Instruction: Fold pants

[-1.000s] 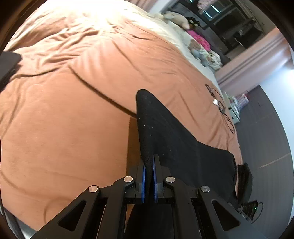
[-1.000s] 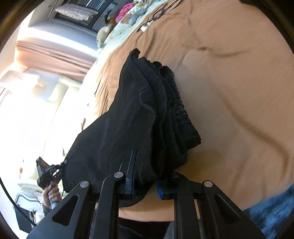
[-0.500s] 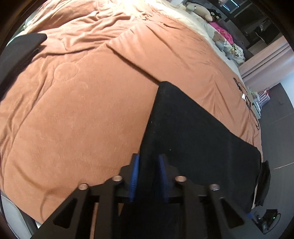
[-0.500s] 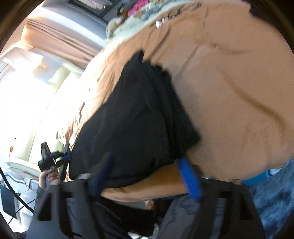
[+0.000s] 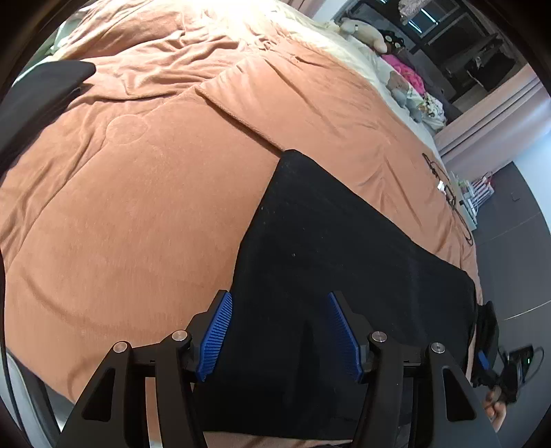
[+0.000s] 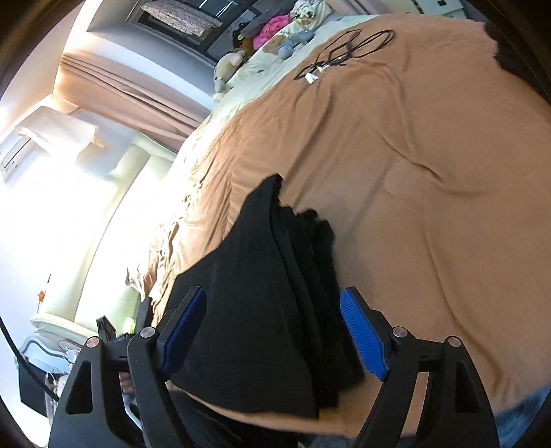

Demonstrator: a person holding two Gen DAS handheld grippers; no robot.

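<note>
**Both tongs released, pants folded on bed**

With both sets of tongs spread apart, the black pants (image 5: 344,275) lie folded on the orange blanket (image 5: 120,206) of the bed, near its front edge.

Left tongs (image 5: 280,331): the jaws have just been opening and now stand moderately wide. The 2 blue ribbed pads (image 5: 217,334) flank the near end of the pants. Black fabric fills the gap between them, but neither pad presses on it; the left pad sits at the fabric's left edge, over the line where the black cloth meets the blanket. Nothing is gripped.

Right tongs (image 6: 275,334): the jaws have just been opening and now stand wide. The stacked fold layers of the pants (image 6: 268,293) appear between the 2 blue pads (image 6: 361,337). Clear space shows between the right pad and the cloth edge. The left pad overlaps the fabric in view; whether it touches cannot be told. Nothing is gripped.

Pants position: in the left wrist view the garment forms a flat, smooth dark panel with one corner pointing up the bed. In the right wrist view the layered edges are stacked along its right side.

Other items: black cables (image 6: 344,48) lie on the far part of the blanket, well apart from the pants. Soft toys (image 5: 365,29) rest at the head of the bed.
</note>
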